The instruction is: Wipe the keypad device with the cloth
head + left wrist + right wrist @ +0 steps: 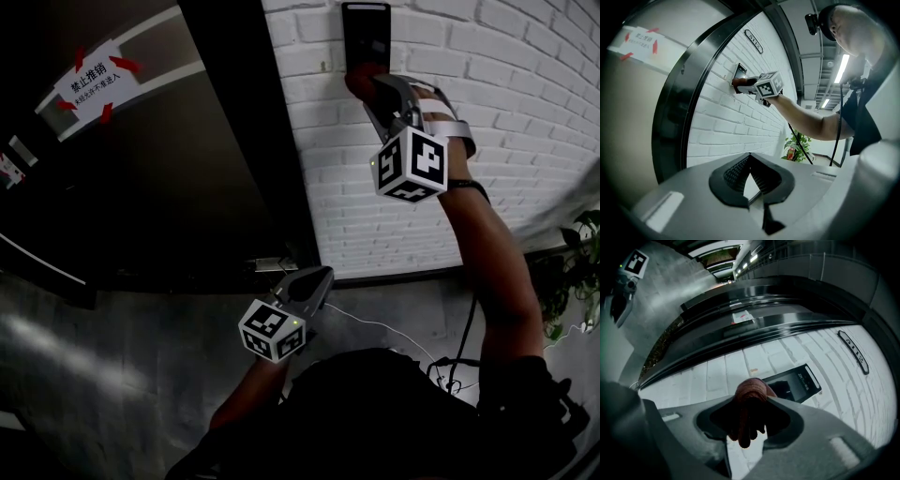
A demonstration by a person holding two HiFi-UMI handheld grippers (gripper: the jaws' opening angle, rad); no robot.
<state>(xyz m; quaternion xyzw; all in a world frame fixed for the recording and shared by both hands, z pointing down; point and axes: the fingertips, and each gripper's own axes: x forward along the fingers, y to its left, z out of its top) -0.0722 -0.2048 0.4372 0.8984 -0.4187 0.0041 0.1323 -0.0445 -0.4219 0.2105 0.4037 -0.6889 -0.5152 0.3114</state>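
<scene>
The flat black rectangular keypad device (366,28) is fixed high on the white brick wall (506,141), at the 3 o'clock side of the dark metal door frame (248,141). The right gripper (752,403) is clamped on a bunched reddish-brown cloth (750,389), and the wad appears to touch the panel's lower end, at 6 o'clock on its face. The cloth looks soft and light and is likely to give and drag under pressure, so a firm pinch across its middle, as here, suits it. The device seems rigid, with a glossy face, so I'd judge it needs only gentle strokes. The left gripper (749,155) hangs low, at 7 o'clock from the right one, its jaws drawn together on nothing.
</scene>
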